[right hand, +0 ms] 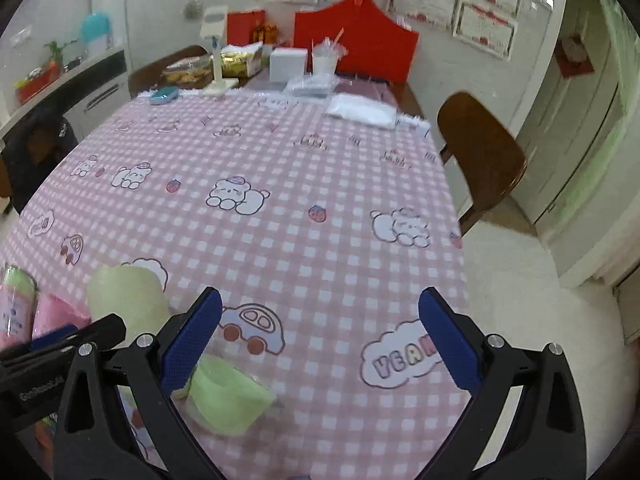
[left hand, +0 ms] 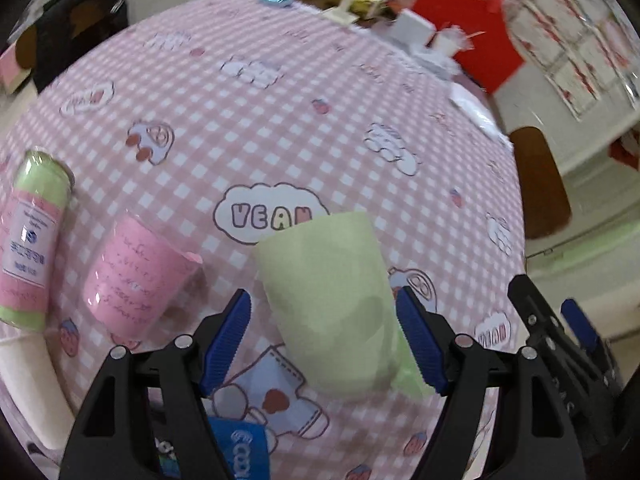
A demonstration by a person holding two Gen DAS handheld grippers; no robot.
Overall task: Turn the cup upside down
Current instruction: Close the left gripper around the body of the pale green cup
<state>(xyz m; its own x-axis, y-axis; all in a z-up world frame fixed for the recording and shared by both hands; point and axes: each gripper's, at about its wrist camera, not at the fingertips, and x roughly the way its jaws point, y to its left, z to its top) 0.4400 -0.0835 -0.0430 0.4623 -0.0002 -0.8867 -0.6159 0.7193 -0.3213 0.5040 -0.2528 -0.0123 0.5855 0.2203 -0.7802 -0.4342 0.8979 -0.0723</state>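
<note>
A pale green cup (left hand: 332, 300) stands on the pink checked tablecloth (left hand: 280, 120), tilted in the left wrist view, between the blue pads of my left gripper (left hand: 324, 340). The jaws stand open around it with gaps on both sides. The same cup shows at the left of the right wrist view (right hand: 124, 296). My right gripper (right hand: 320, 336) is open and empty over the cloth to the cup's right; it also shows at the right edge of the left wrist view (left hand: 560, 320). A green lid-like piece (right hand: 228, 396) lies by its left finger.
A pink cup (left hand: 132, 276) and a pink-and-green can (left hand: 32, 240) stand left of the green cup. A blue packet (left hand: 240, 448) lies near the front edge. Boxes, a red bag (right hand: 356, 36) and bags crowd the far end. A wooden chair (right hand: 480, 156) stands at the right.
</note>
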